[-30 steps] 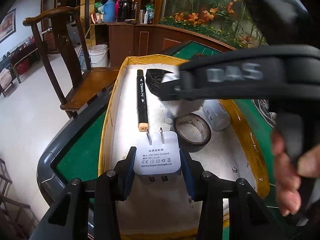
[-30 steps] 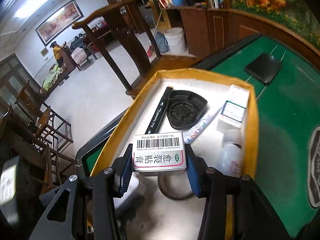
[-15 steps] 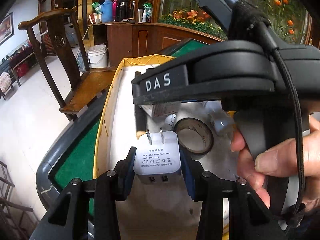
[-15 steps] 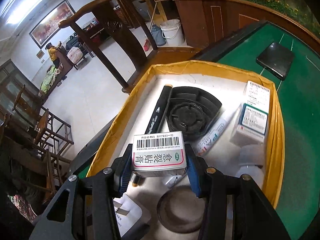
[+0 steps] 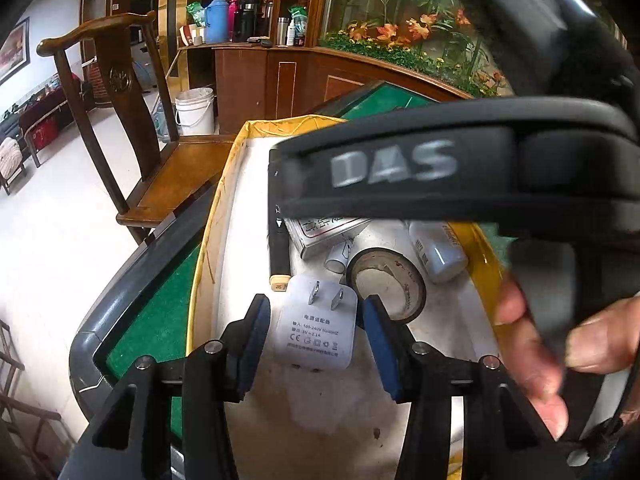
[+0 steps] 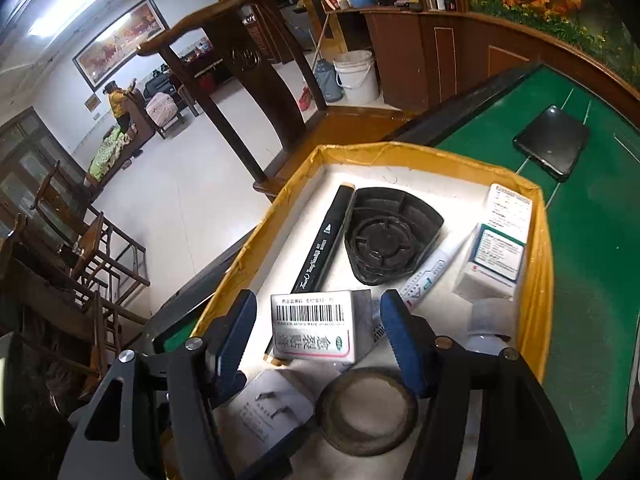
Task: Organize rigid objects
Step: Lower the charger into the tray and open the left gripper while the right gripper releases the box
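Entry, release into the tray (image 6: 538, 240), listed left to right.

Left hand-held gripper (image 5: 316, 336): its jaws have just been opening and are now standing apart, pads clear of the white power adapter (image 5: 316, 330), which is lying flat on the tray floor between them, prongs away from the camera.

Right hand-held gripper (image 6: 316, 330): its jaws have just been opening and are now parted, the barcoded ointment box (image 6: 312, 330) being left between them, resting partly on the black marker (image 6: 320, 248).

Handling advice: both jaws should be widened fully and lifted straight up, so that neither item is being dragged or tipped.

Count, tray contents as seen:
- black marker, 1
- power adapter, 1
- ointment box, 1
- black fan-shaped plastic insert (image 6: 390, 236), 1
- tape roll (image 6: 368, 412), 1
- white paint pen (image 6: 424, 280), 1
- medicine boxes (image 6: 496, 256), 2, at the right wall
- white bottle (image 5: 438, 254), 1

Outside the tray, on the green table (image 6: 592, 248): black flat device (image 6: 552, 142), 1.
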